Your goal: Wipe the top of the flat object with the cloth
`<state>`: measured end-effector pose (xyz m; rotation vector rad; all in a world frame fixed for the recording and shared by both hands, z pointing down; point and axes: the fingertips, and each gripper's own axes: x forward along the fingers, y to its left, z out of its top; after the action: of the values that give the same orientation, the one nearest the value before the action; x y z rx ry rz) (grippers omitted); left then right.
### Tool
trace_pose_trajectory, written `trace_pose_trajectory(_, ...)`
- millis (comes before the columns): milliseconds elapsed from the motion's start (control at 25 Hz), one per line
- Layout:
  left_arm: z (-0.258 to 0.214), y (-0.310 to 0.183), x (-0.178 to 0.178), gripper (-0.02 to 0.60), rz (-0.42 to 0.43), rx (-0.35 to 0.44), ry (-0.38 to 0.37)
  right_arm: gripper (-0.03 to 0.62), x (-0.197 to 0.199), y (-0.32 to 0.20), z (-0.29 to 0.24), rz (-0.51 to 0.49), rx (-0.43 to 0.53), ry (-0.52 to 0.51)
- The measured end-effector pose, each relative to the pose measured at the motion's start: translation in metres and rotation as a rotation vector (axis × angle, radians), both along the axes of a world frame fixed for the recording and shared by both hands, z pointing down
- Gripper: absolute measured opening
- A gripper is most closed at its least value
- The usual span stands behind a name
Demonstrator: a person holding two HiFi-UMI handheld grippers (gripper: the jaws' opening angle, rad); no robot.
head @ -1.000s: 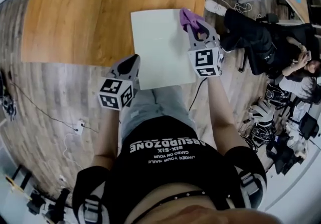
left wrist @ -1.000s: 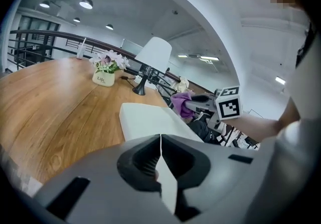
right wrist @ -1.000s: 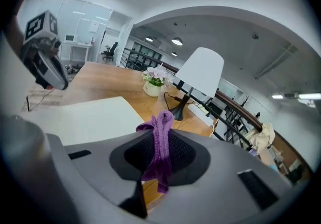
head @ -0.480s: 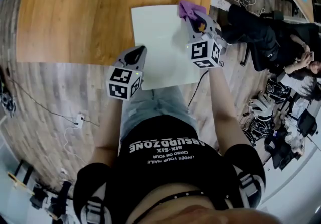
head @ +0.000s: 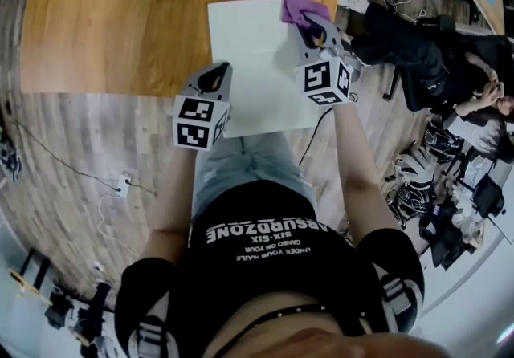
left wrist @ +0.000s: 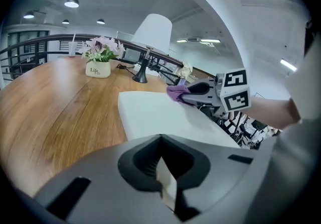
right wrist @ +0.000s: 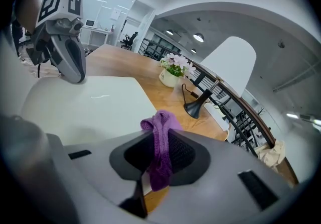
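Board [head: 257, 59]: laid flat on table [head: 120, 19], long axis pointed away from the person, near end overhanging. Cloth [head: 299, 8]: pinched by right gripper [head: 303, 21] at far right corner. Left gripper [head: 218, 71]: clamped on board's left edge.

Purple on pale, that's the palette here.
The cloth [head: 301, 8] shows violet-purple knit in the grey right gripper [head: 308, 22]; the flat object [head: 253, 59] is plain off-white, the table [head: 120, 19] warm honey woodgrain, the marker cubes [head: 325, 81] black-and-white squares.
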<state>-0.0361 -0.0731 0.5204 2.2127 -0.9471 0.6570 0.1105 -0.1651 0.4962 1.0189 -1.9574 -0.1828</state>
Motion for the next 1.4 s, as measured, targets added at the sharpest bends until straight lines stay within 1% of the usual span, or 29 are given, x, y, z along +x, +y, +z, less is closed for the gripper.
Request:
trace_pose_trajectory(400, -0.002, 0.0, 0.0, 0.015, -0.03, 0.033, -0.01, 0.075, 0.0, 0.01, -0.001, -0.013, -0.03, -0.025)
trace_pose_trajectory(680, -0.003, -0.001, 0.0, 0.015, -0.045, 0.042, -0.001, 0.075, 0.002, 0.023, -0.001, -0.01, -0.044, -0.032)
trace_pose_trajectory(920, -0.002, -0.003, 0.001, 0.015, -0.052, 0.062, -0.021, 0.075, 0.003, 0.034, -0.001, -0.011, -0.05, -0.051)
trace_pose_trajectory(1160, -0.005, -0.004, 0.002, 0.015, -0.061, 0.075, -0.022, 0.075, 0.005, 0.047, -0.002, -0.014, -0.055, -0.067)
trace_pose_trajectory(1400, 0.001, -0.005, 0.003, 0.015, -0.065, 0.08, -0.056, 0.075, 0.007, 0.059, 0.002, -0.01, -0.066, -0.084)
